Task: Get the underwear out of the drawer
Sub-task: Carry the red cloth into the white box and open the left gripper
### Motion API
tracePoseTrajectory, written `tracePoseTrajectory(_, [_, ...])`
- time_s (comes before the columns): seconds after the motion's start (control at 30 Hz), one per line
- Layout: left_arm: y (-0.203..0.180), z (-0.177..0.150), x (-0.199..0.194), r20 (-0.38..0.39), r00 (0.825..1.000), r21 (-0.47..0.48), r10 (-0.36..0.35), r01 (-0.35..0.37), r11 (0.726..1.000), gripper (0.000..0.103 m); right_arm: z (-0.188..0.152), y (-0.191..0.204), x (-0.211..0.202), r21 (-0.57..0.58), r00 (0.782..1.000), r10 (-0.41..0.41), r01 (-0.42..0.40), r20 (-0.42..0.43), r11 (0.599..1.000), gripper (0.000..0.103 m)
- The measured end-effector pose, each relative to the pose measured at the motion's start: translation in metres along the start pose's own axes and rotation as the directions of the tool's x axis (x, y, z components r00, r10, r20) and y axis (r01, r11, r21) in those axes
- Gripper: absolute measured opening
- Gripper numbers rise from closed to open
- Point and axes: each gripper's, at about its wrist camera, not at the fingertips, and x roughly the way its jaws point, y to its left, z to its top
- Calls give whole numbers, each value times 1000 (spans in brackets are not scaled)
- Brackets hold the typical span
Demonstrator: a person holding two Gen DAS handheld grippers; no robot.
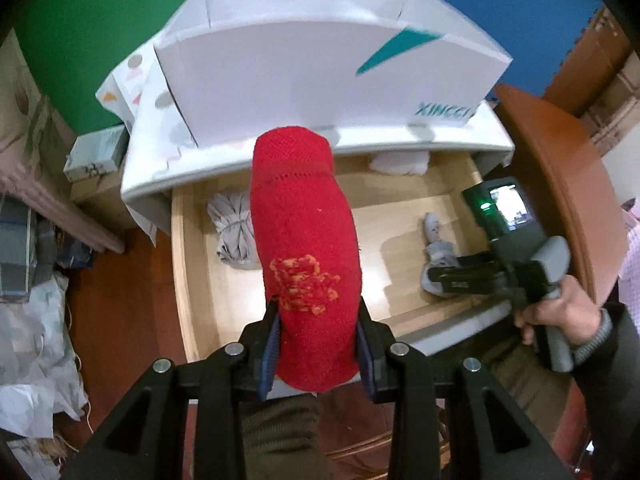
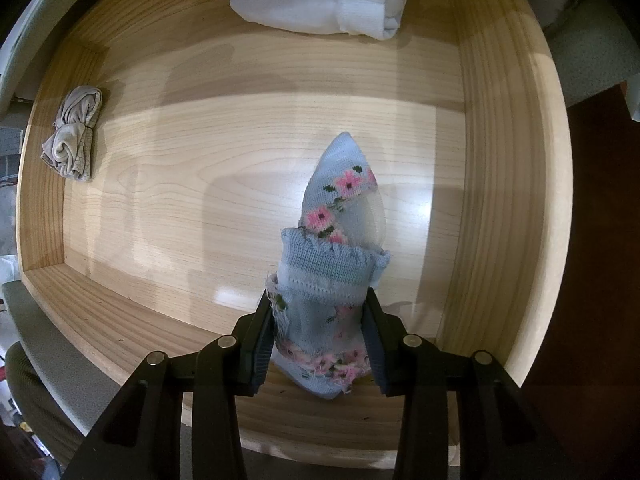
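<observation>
My left gripper (image 1: 318, 354) is shut on a rolled red sock (image 1: 306, 248) with orange stitching, held above the open wooden drawer (image 1: 188, 264). My right gripper (image 2: 320, 350) is shut on a pale blue sock with pink flowers (image 2: 336, 256), low inside the drawer (image 2: 492, 200) near its front right. From the left wrist view the right gripper (image 1: 436, 280) shows at the drawer's right side with the blue sock (image 1: 436, 254). A grey rolled bundle (image 2: 72, 138) lies at the drawer's left, also seen in the left wrist view (image 1: 234, 224). A white rolled sock (image 2: 332, 0) lies at the back.
A white cardboard box (image 1: 320, 72) sits on the white cabinet top (image 1: 160, 176) above the drawer. A brown wooden panel (image 1: 560, 184) stands to the right. Crumpled paper and clutter (image 1: 36, 344) lie on the floor at the left.
</observation>
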Motion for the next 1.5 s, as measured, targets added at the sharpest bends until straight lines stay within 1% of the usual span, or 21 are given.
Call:
tracePoseTrajectory(0.1, [1, 7, -26, 44, 999, 6, -13, 13, 1000, 33, 0, 0, 0, 0, 1000, 0, 0, 0, 1000, 37])
tracePoseTrajectory(0.23, [9, 30, -70, 133, 991, 7, -4, 4, 1000, 33, 1, 0, 0, -1, 1000, 0, 0, 0, 1000, 37])
tracePoseTrajectory(0.33, [14, 50, -93, 189, 982, -5, 24, -23, 1000, 33, 1, 0, 1, -1, 1000, 0, 0, 0, 1000, 37])
tracePoseTrajectory(0.4, [19, 68, -109, 231, 972, -18, 47, -44, 999, 33, 1, 0, 1, -1, 1000, 0, 0, 0, 1000, 37])
tracePoseTrajectory(0.47, [24, 84, -119, 252, 966, -18, 56, -54, 998, 33, 1, -1, 1, -1, 1000, 0, 0, 0, 1000, 37])
tracePoseTrajectory(0.53, [26, 100, -122, 268, 960, -28, 84, -79, 996, 33, 1, 0, 1, -1, 1000, 0, 0, 0, 1000, 37])
tracePoseTrajectory(0.6, [29, 121, -119, 272, 957, -23, 103, -101, 995, 33, 1, -1, 1, -1, 1000, 0, 0, 0, 1000, 37])
tracePoseTrajectory(0.73, [33, 150, -107, 283, 952, -15, 116, -116, 993, 33, 2, 0, 1, -2, 1000, 0, 0, 1, 1000, 37])
tracePoseTrajectory(0.83, [32, 169, -94, 269, 956, -21, 114, -113, 993, 33, 2, 0, 2, -3, 1000, 1, -1, 0, 1000, 37])
tracePoseTrajectory(0.93, [29, 186, -76, 253, 958, -9, 132, -134, 991, 33, 2, 0, 2, -1, 1000, 1, -1, 1, 1000, 37])
tracePoseTrajectory(1.0, [27, 195, -59, 227, 963, -1, 148, -152, 988, 33, 2, 0, 2, -3, 1000, 1, -1, 0, 1000, 37])
tracePoseTrajectory(1.1, [28, 201, -33, 187, 970, -3, 155, -157, 988, 33, 2, 0, 2, -2, 1000, 1, -1, 1, 1000, 37])
tracePoseTrajectory(1.2, [30, 197, -8, 142, 977, -15, 159, -158, 987, 33, 2, 0, 2, -1, 1000, 3, -3, 1, 1000, 38])
tracePoseTrajectory(1.3, [31, 192, 9, 109, 980, -12, 167, -167, 986, 33, 2, 1, 3, -1, 1000, 3, -3, 0, 1000, 38])
tracePoseTrajectory(1.4, [30, 190, 18, 108, 977, -5, 186, -186, 982, 34, 3, 1, 3, -2, 1000, 3, -3, 0, 1000, 38])
tracePoseTrajectory(1.5, [32, 190, 18, 110, 977, -22, 185, -184, 983, 36, 3, 1, 4, -2, 1000, 3, -3, 0, 1000, 38])
